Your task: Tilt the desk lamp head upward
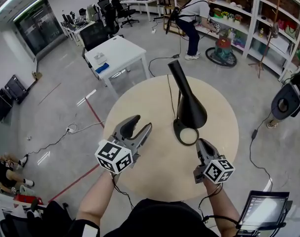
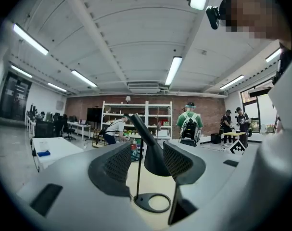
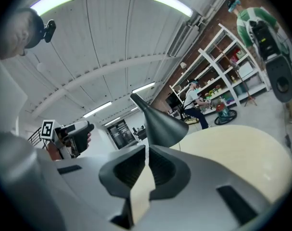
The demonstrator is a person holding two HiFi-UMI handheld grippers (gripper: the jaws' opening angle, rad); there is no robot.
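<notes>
The left gripper (image 1: 142,122) has its jaws wide apart with nothing between them; the right gripper (image 1: 202,143) has its jaws closed together, also empty. Just ahead of them the desk lamp (image 1: 188,105) stands on the round table (image 1: 140,100), with its head facing down over its ring base (image 1: 176,130)

Head view looks steeply down on the table (image 1: 216,125); both gripper views face level, close to the shared lamp (image 2: 153,159)

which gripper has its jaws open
The left gripper: its jaws stand apart around nothing, with the desk lamp visible beyond the gap. The right gripper has its jaws shut together and holds nothing.
</notes>
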